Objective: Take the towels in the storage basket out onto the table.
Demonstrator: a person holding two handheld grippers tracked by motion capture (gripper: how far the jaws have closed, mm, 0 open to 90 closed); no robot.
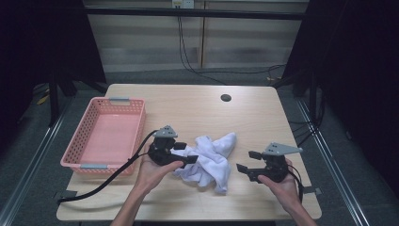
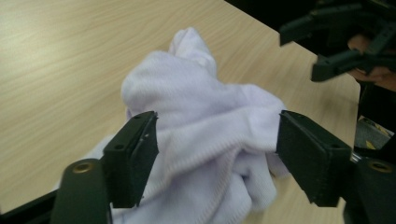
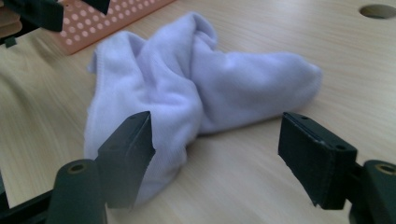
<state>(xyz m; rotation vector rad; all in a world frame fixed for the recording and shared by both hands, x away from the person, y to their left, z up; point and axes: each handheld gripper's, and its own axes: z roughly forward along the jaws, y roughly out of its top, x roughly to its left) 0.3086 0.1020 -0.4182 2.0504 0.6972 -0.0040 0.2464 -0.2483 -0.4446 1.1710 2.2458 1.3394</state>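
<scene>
A crumpled white cloth (image 1: 211, 162) lies on the wooden table (image 1: 188, 108) near its front middle. My left gripper (image 1: 187, 153) is at the cloth's left edge, its jaws wide apart. In the left gripper view the cloth (image 2: 201, 93) bulges up between the jaws of that gripper (image 2: 217, 144) and reaches both pads; I see no squeeze. My right gripper (image 1: 244, 160) is held to the right of the cloth, open and apart from it. In the right gripper view its jaws (image 3: 217, 140) hold nothing, and the cloth (image 3: 187, 79) lies just beyond them.
A pink perforated basket (image 1: 75, 146) stands at the table's left with nothing in it; its corner (image 3: 107, 21) is behind the cloth. A round cable hole (image 1: 226, 98) sits near the far edge. The left gripper's cable (image 1: 108, 181) trails off the front left.
</scene>
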